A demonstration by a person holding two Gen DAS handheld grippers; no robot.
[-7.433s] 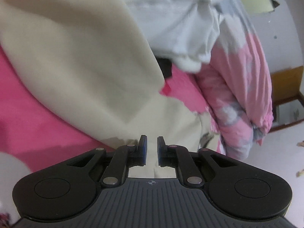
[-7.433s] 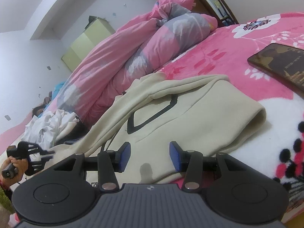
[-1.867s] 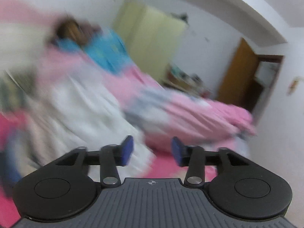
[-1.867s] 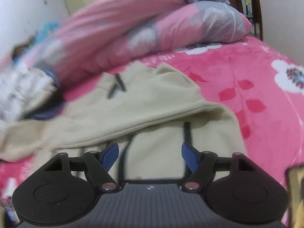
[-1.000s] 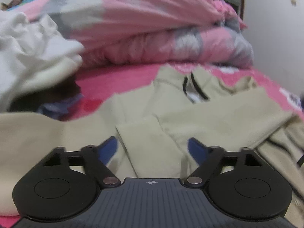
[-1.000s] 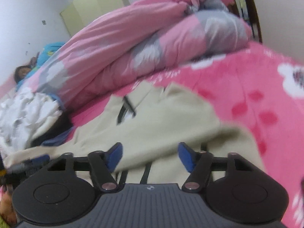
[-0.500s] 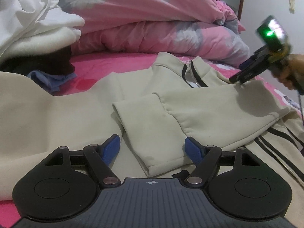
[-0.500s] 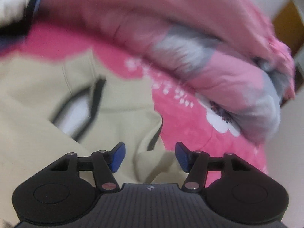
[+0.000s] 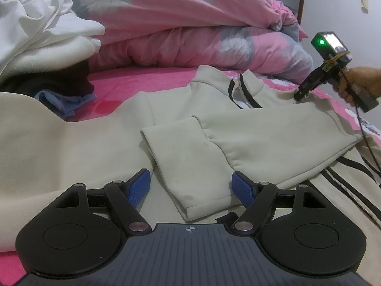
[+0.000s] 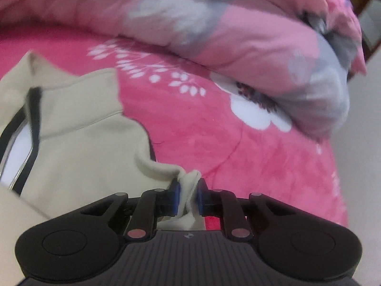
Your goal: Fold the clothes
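Our right gripper [image 10: 187, 196] has just closed, clamping the jacket [image 9: 262, 131] shoulder near the bed's [image 10: 238, 143] duvet [image 10: 238, 35] end; our left gripper [image 9: 191, 187] stands apart over the cuff [image 9: 190, 166].

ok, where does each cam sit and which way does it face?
Left wrist: on the left hand-held gripper, open, looking low across the beige jacket toward the quilt; the right hand-held gripper and hand show.
Right wrist: on the right hand-held gripper, just closed on the jacket's shoulder edge.
Shared: jacket collar, quilt.
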